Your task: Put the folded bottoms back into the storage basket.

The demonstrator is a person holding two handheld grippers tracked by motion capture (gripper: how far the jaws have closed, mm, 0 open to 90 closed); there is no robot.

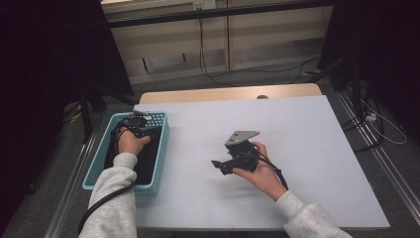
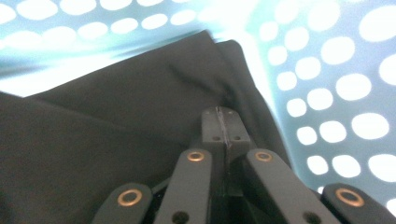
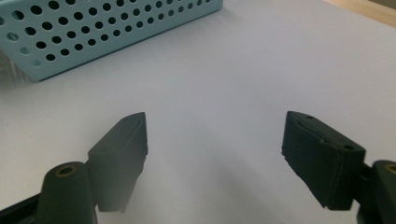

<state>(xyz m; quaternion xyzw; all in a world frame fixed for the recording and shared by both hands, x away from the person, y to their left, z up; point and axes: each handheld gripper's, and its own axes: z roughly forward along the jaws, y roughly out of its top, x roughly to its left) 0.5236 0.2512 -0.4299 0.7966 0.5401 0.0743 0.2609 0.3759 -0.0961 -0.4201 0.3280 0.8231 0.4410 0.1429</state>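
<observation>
While right gripper (image 3: pixel 212 154) gapes, left gripper (image 2: pixel 222 116) closed over black cloth (image 2: pixel 116 126) in basket (image 2: pixel 336 79)

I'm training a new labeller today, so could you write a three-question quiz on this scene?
1. True or false: the left tongs are shut.
2. What lies inside the basket? A) black cloth B) a cup C) paper
3. What is between the jaws of the right tongs?

Key: 1 true. 2 A, the black cloth. 3 Nothing; they stand open above the white table.
</observation>
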